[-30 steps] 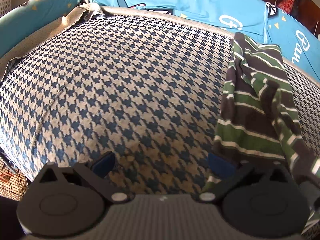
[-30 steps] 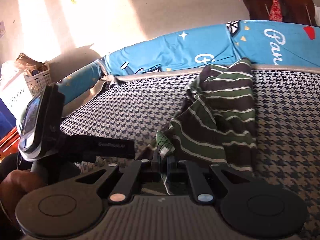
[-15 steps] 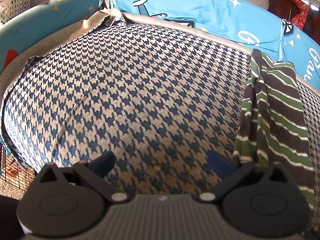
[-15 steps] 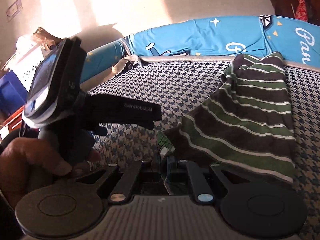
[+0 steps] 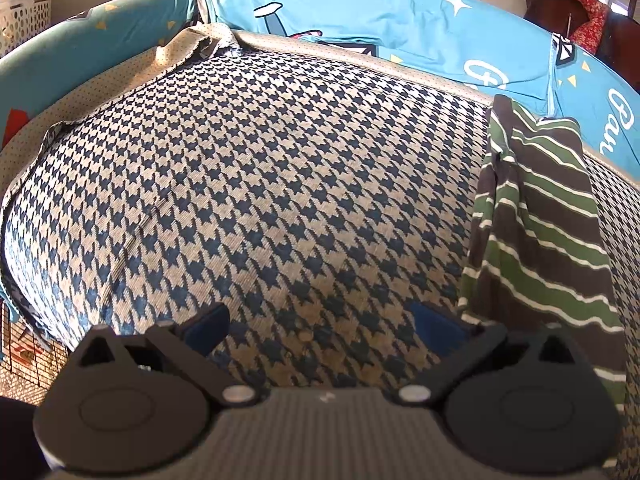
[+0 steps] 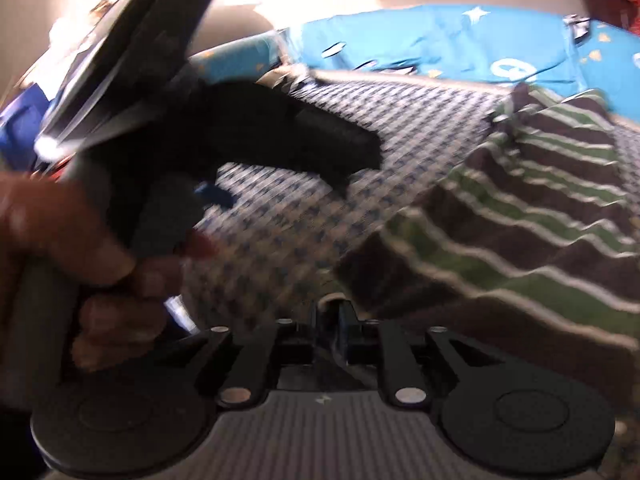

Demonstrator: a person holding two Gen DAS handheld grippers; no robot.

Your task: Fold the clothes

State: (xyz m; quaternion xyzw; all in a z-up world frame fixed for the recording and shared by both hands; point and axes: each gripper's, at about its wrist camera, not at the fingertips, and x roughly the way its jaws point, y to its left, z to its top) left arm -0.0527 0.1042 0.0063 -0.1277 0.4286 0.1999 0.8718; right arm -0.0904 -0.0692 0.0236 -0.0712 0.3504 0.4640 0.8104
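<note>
**Striped garment: handling and grip points**

The striped shirt (image 5: 536, 216) is a soft, light knit with green, brown and white bands. It lies on the right side of the houndstooth bed cover (image 5: 260, 184), its far end near the blue sheet (image 5: 380, 28) at the back.

The right gripper (image 6: 330, 316) has its jaws closed together on a near edge of the shirt; the cloth rises from the surface toward the grip. The right wrist view is motion-blurred, so the exact edge held cannot be identified.

The left gripper (image 5: 320, 322) has its jaws spread wide and holds nothing. It hovers over bare cover, just left of the shirt.

Handling judgement: the fabric will sag and bunch under a single grip. Take the second hold at a hem or corner, not mid-panel.
</note>
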